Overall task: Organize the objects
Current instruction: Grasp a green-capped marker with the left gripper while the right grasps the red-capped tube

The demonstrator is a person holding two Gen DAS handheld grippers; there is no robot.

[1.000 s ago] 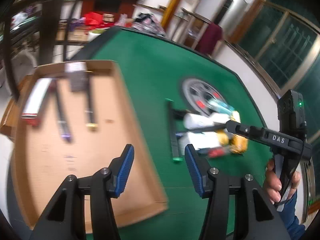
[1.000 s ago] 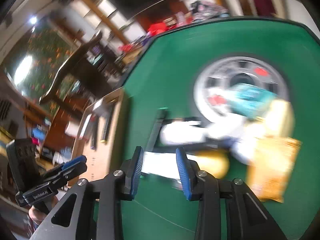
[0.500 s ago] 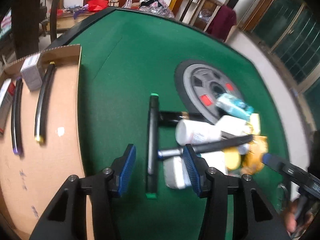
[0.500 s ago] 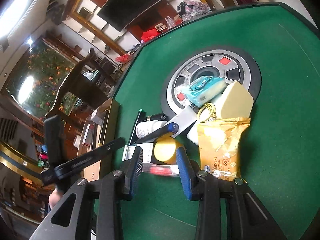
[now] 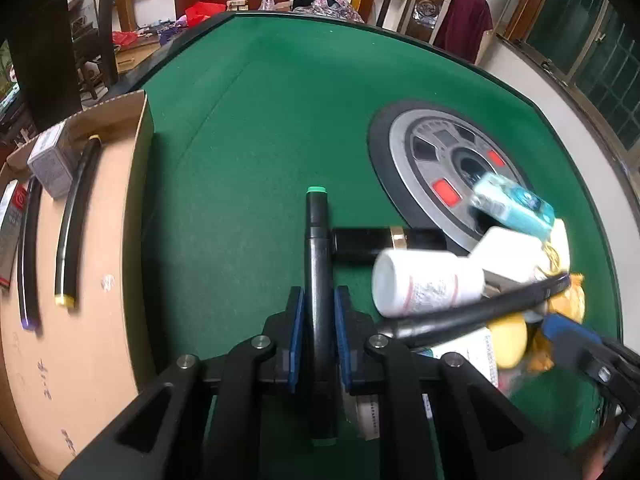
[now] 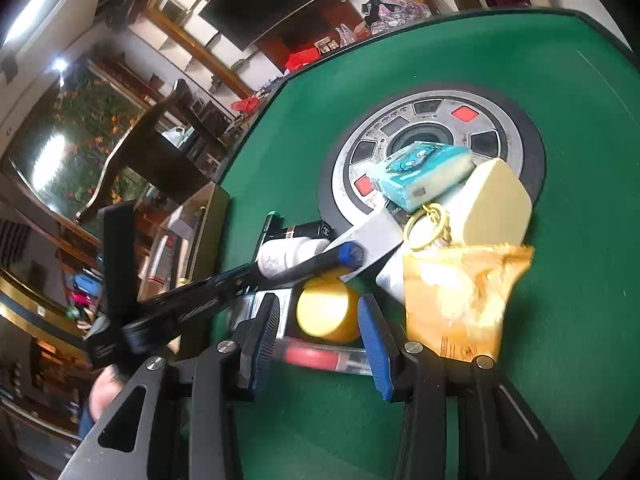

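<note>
Green table (image 5: 280, 100) carries a cardboard tray (image 5: 100, 280) at left and a cluttered pile by the round grey disc (image 5: 420, 148). Left gripper (image 5: 319, 312) pinches the black green-capped marker (image 5: 316, 240) lying on the felt beside the pile. Right gripper (image 6: 318, 316) jaws opening around the yellow-capped container (image 6: 324, 312), pads not touching.

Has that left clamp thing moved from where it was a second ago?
Yes. The left gripper swung from over the cardboard tray across the green table toward the pile, and is now shut on the green-tipped black marker.

Green felt table (image 5: 280, 92), black green-tipped marker (image 5: 318, 240), blue-padded left gripper (image 5: 319, 312), orange snack packet (image 6: 460, 296)
</note>
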